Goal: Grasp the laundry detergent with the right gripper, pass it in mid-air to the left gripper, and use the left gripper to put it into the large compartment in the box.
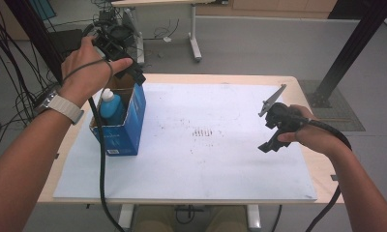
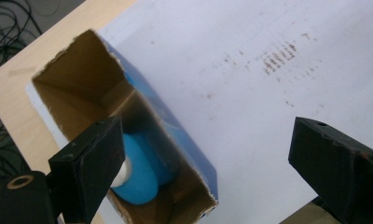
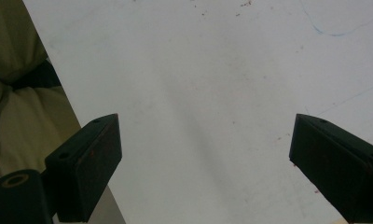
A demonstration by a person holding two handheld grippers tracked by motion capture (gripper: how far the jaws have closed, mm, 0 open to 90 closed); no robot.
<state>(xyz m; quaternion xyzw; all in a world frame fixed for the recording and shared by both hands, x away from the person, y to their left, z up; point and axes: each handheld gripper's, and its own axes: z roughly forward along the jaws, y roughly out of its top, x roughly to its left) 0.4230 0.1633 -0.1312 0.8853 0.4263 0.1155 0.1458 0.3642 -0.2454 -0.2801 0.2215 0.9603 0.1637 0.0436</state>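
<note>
The blue bottle (image 1: 111, 107) stands upright inside the open-topped blue carton (image 1: 128, 123) at the left of the bench (image 1: 220, 79), its white cap uppermost, so its long axis runs vertically, straight below the left gripper (image 1: 128, 67) that hangs over the carton's mouth. That gripper's jaws are spread with nothing between them; the right gripper (image 1: 274, 130), well apart over the white sheet (image 1: 206, 159), also has its jaws spread and empty, so the left hand is much the nearer. The left gripper view looks down into the carton (image 2: 105, 88) and shows the bottle (image 2: 140, 175) leaning against one inner wall, which the high view leaves unclear.
</note>
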